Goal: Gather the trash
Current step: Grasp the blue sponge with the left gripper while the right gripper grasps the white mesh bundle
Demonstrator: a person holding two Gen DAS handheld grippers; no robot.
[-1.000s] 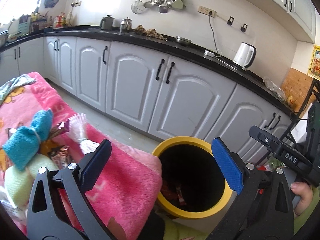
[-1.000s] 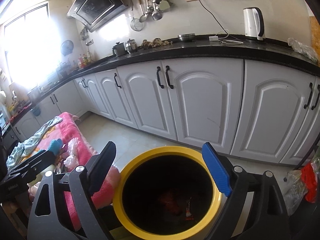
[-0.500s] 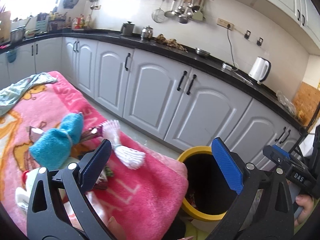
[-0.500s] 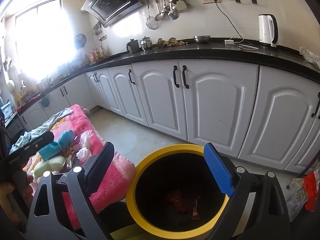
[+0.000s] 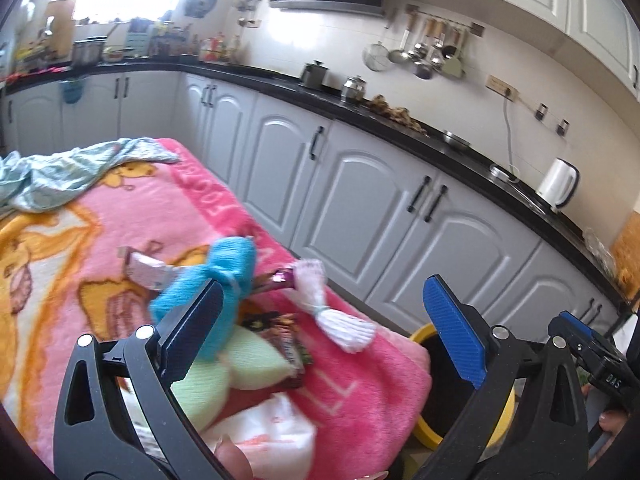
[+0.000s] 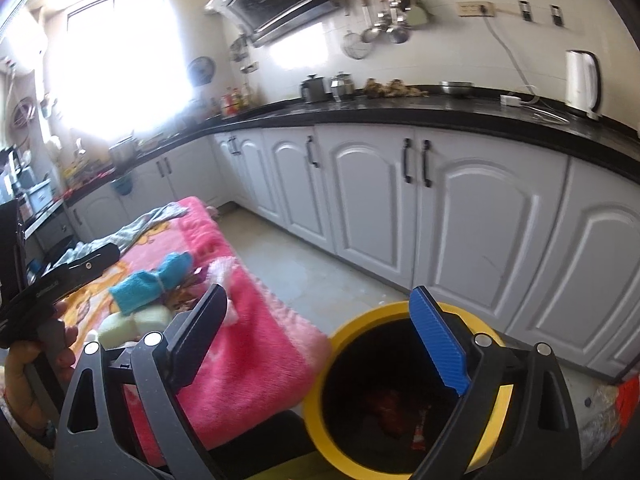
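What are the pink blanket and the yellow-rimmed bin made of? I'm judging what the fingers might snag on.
The pink cartoon-print blanket looks like soft fleece: fuzzy nap, rounded drape over the edge. The yellow-rimmed black round bin looks like smooth moulded plastic with a faint sheen, though blur leaves that open. The crinkly dark snack wrapper looks like glossy foil film.

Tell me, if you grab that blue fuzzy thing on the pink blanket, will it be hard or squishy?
Probably squishy: the blue fuzzy bundle looks like soft cloth, pinched in where a band ties its middle. It likely weighs little, since the pink blanket hardly dents under it. Its loose ends may flop when lifted.
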